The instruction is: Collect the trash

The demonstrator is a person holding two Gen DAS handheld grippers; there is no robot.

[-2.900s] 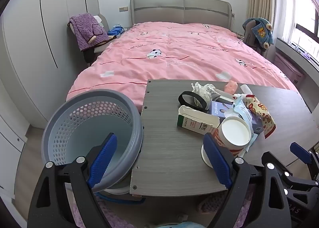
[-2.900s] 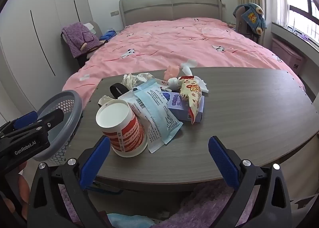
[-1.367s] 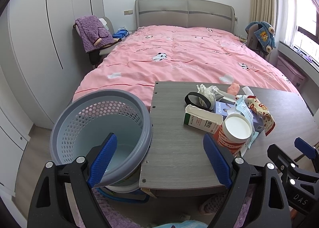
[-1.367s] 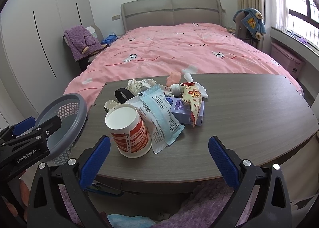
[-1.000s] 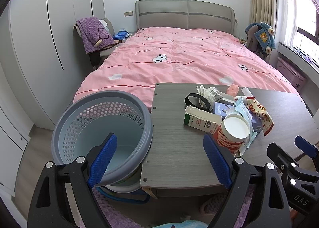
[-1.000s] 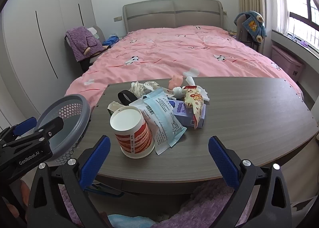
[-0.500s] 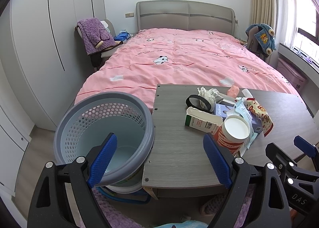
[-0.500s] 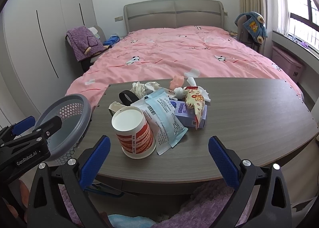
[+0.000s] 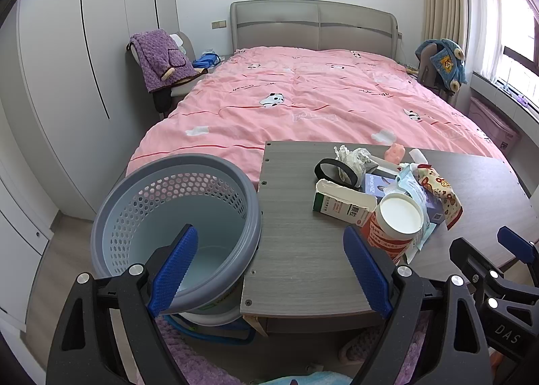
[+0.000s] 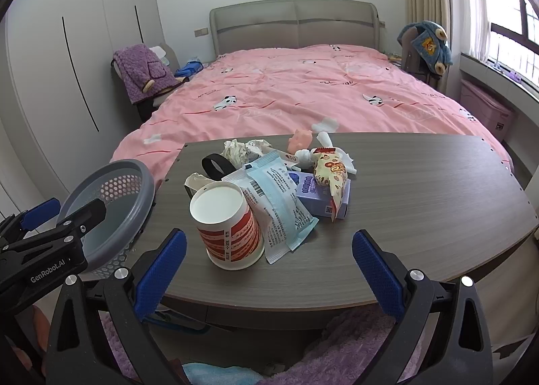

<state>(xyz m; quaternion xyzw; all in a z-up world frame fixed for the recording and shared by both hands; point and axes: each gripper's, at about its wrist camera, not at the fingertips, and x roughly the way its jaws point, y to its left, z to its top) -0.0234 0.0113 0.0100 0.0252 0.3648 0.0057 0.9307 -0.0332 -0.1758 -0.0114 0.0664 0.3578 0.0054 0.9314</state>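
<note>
A heap of trash lies on the grey wooden table [image 10: 421, 189]: a red-and-white paper cup [image 10: 229, 226] standing upright nearest me, a blue-white wrapper [image 10: 276, 199], a purple box [image 10: 320, 196], a snack bag [image 10: 331, 172], crumpled paper [image 10: 242, 149], a black band [image 10: 215, 166] and a milk carton [image 9: 340, 203]. A grey perforated basket [image 9: 175, 216] stands at the table's left end. My left gripper [image 9: 269, 267] hangs open before the basket and table corner. My right gripper [image 10: 269, 270] is open, just short of the cup. Both hold nothing.
A bed with a pink cover [image 10: 303, 95] fills the room beyond the table. A chair with purple cloth [image 10: 145, 75] stands at the left by white wardrobes [image 10: 67, 48]. A purple rug [image 10: 337, 344] lies under the table's near edge.
Both grippers have drawn back and risen a little, so the table and basket look slightly farther off. Nothing on the table has moved. Both stay open.
</note>
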